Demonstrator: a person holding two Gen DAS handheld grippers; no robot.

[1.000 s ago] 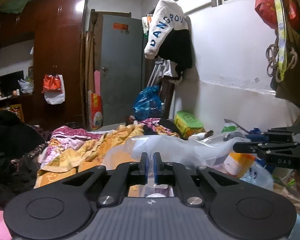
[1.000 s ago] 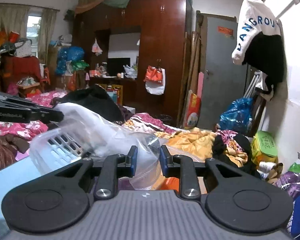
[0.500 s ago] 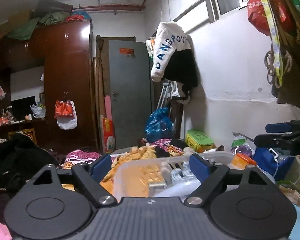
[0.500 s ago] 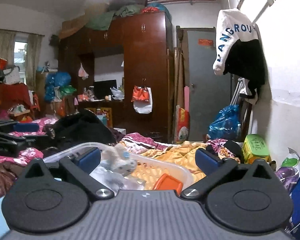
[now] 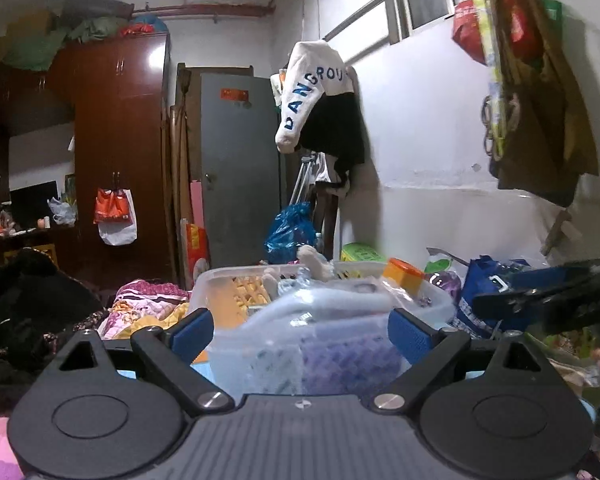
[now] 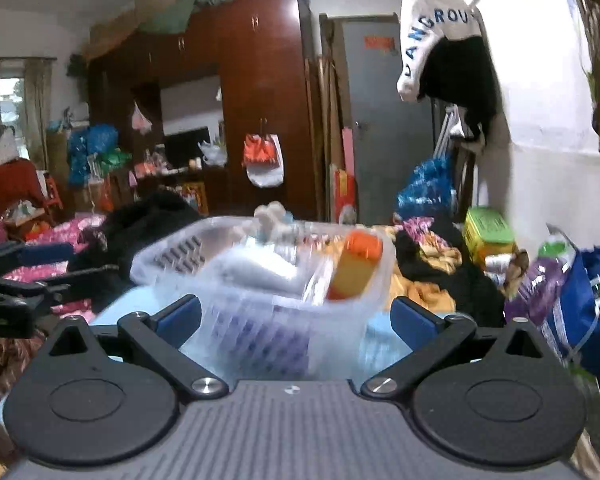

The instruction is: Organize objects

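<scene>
- Left gripper (image 5: 300, 330) spread wide and opening a touch more, blue pads either side of the translucent basket (image 5: 228, 280) but clear of its walls; nothing clamped.
- Right gripper (image 6: 296, 320) fully spread too, nothing pinched; same basket (image 6: 168, 252) just ahead of its fingertips, near corner sitting between the pads without touching them.
- Resting just in front of both grippers on a pale blue surface (image 6: 116, 304); upright, not tilted as far as can be told.
- Already inside, judged from how things lie: an orange-capped yellow bottle (image 6: 356, 266) leaning toward the right wall, a pale plush toy (image 6: 274, 216) poking above the far rim, and a clear plastic bag (image 5: 324, 300) slumped over the near part.
- Looks like the loading step is largely done: basket crowded, both grippers empty-handed.
- Still loose, to the right of the right gripper: a purple-labelled bottle (image 6: 540, 280), a blue tote bag (image 6: 584, 304), and a green box (image 6: 488, 228) further back by the wall. Cannot tell whether any of these belong to the task.
- Beyond the basket, a heap of bedding and clothes (image 5: 148, 304); probably outside the job.
- Likely remaining: picking another stray item, or shifting the basket itself. Motion blur in the right view, so finer contents not readable.
</scene>
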